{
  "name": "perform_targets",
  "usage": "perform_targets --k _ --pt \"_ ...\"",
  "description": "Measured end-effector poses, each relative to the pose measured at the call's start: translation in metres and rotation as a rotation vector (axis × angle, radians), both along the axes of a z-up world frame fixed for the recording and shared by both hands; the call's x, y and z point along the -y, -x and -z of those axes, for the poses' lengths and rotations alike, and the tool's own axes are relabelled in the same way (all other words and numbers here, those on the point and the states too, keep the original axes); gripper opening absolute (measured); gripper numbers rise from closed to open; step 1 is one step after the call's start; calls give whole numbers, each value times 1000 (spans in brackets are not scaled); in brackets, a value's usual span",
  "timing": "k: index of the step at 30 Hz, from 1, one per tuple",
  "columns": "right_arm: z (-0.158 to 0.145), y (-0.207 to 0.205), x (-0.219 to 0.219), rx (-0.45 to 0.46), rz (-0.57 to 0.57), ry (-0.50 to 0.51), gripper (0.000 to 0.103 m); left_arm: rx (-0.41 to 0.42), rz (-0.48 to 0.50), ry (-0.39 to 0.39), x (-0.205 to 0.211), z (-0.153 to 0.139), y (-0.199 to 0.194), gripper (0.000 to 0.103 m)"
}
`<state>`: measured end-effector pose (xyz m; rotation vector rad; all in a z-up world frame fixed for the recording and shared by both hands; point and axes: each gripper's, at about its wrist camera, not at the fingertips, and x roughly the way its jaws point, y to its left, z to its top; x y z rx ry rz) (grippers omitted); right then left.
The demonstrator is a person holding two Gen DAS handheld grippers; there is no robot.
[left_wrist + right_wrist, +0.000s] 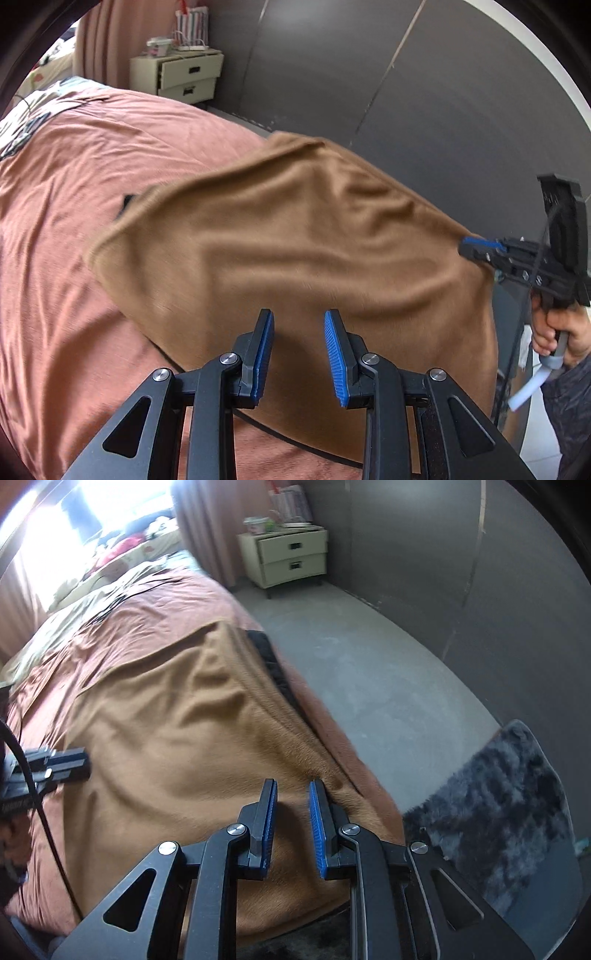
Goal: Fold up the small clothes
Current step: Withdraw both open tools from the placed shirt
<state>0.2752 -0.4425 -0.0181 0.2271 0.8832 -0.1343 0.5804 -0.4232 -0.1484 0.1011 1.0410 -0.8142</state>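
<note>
1. Bed cover (pixel 74 258): rust-pink and wrinkled. It fills the left and centre of both views and is your work surface.
2. Brown garment (pixel 295 240): this is the task item. It is spread wide across the middle of both views, over the near part of the bed. It looks stretched between your two tools, with a shadow line under its lower edge, so it is probably partly lifted. The edges are motion-blurred.
3. Progress, as a judgement: early. The garment reads as one open sheet with no crease or fold line visible. Every fold is still to do, then the squaring up and setting down.
4. Right gripper (pixel 291 786): fingers are narrow. In the left wrist view, at right centre, its tip bites the garment's corner and wrinkles run toward it, so it is pinching cloth.
5. Left gripper (pixel 299 317): there is a narrow gap with brown cloth showing in it. You can't tell whether the pads actually press the cloth.
6. Hand (pixel 561 332): lower right, wrapped on the right tool's handle.
7. Black strip (pixel 273 664): sits at the bed edge just beyond the garment's far side. What it is isn't clear.
</note>
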Motion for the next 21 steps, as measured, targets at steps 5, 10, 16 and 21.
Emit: perform_targets --k 5,10,16,21 --pt "6 -2 -23 -20 10 79 18 -7 10 -9 4 10 9 31" --pt "8 7 -42 -17 -7 113 42 -7 3 -2 0 11 15 43" --pt "-2 41 -52 -32 -32 113 62 12 16 -29 2 -2 29 52" --pt "-39 76 -70 27 -13 126 79 61 -9 -15 -15 -34 45 72"
